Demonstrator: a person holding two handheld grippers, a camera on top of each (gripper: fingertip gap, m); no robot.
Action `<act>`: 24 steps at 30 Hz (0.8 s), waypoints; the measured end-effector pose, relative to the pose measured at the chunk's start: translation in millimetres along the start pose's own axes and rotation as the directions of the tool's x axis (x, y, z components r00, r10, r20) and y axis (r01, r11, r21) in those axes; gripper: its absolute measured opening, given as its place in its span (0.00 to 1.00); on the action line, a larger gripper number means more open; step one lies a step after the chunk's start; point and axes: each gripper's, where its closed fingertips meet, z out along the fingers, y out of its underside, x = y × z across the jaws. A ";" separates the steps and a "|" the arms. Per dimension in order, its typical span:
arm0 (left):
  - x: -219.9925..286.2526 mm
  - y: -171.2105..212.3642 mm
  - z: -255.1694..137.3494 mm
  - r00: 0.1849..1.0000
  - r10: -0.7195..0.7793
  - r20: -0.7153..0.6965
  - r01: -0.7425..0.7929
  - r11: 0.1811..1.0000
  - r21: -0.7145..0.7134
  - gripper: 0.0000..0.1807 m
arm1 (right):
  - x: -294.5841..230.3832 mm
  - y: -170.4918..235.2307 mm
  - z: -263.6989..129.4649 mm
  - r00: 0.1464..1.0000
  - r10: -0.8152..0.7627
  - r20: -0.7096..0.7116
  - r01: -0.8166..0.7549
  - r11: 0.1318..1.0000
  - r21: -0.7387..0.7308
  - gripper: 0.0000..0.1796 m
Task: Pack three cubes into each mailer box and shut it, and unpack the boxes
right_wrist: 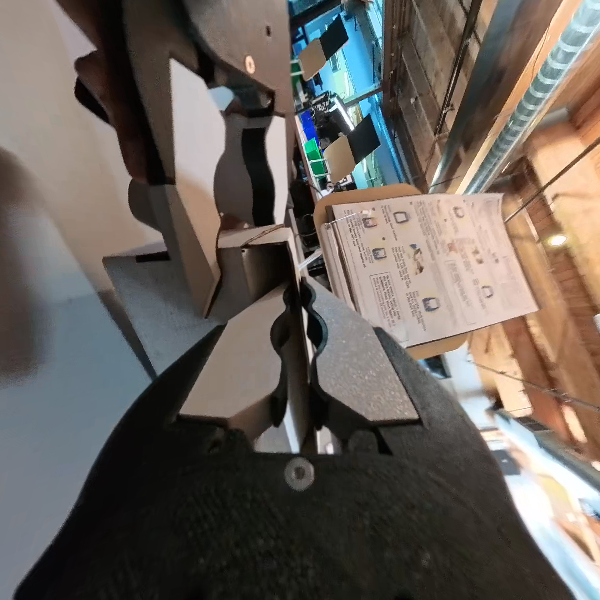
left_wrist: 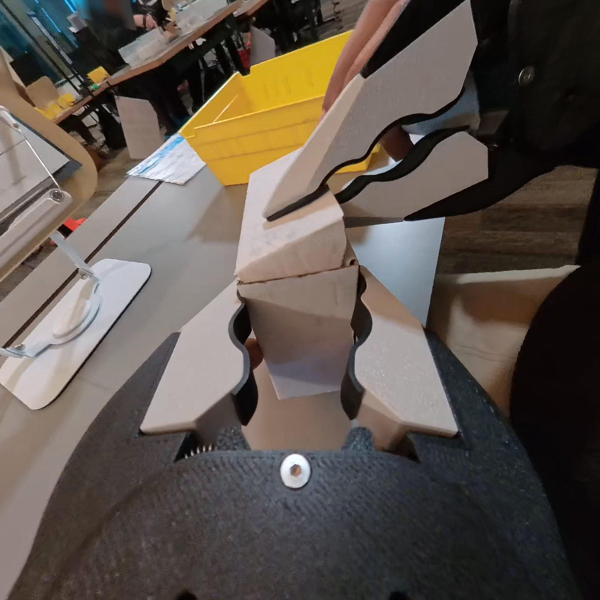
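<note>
The left gripper clamped the box by its near end above the table. The right gripper pinched the box's far flap, near a yellow bin.

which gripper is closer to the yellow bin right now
Right. The right gripper pinches the mailer box's lid at the far end, just in front of the yellow bin. The left gripper clamps the box's near end, farther from the bin.
</note>
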 end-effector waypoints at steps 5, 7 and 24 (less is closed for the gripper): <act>-4.4 3.1 0.0 0.997 0.077 0.029 -0.076 0.997 -0.010 0.34 | 6.1 0.9 0.1 0.979 0.195 0.056 -0.195 0.981 -0.007 0.02; -4.2 3.5 -0.9 0.992 0.124 0.038 -0.124 0.992 -0.012 0.35 | 7.8 -0.4 -1.5 0.962 0.258 0.092 -0.259 0.966 0.003 0.02; -20.0 -10.4 -21.9 0.964 0.191 0.184 -0.222 0.962 0.161 0.42 | -8.1 10.3 3.6 0.989 0.107 0.098 -0.090 0.983 -0.161 0.01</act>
